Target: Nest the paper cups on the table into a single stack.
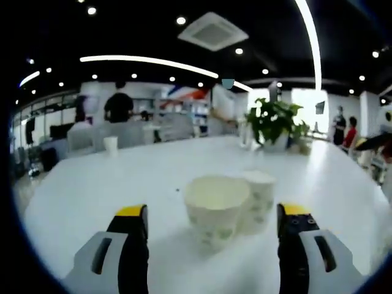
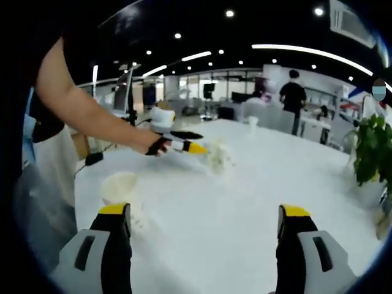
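While a white table point(image 1: 153, 165) carries everything, two paper cups point(image 1: 215, 209) stand touching between the left gripper point(image 1: 212, 229)'s spread jaws. Another cup point(image 2: 121, 188) sits just beyond the right gripper point(image 2: 205, 229)'s left jaw, jaws wide apart.

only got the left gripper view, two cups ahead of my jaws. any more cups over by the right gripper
Observer: Yes. In the right gripper view a single paper cup stands on the table, just beyond the left jaw of the right gripper.
Operator: is right holding anything
Observer: No, its jaws are wide open with nothing between them.
Operator: how near is left to my two
Observer: Seen side-on, the left gripper has its tips right at the two cups. It is too blurred to tell whether they touch.
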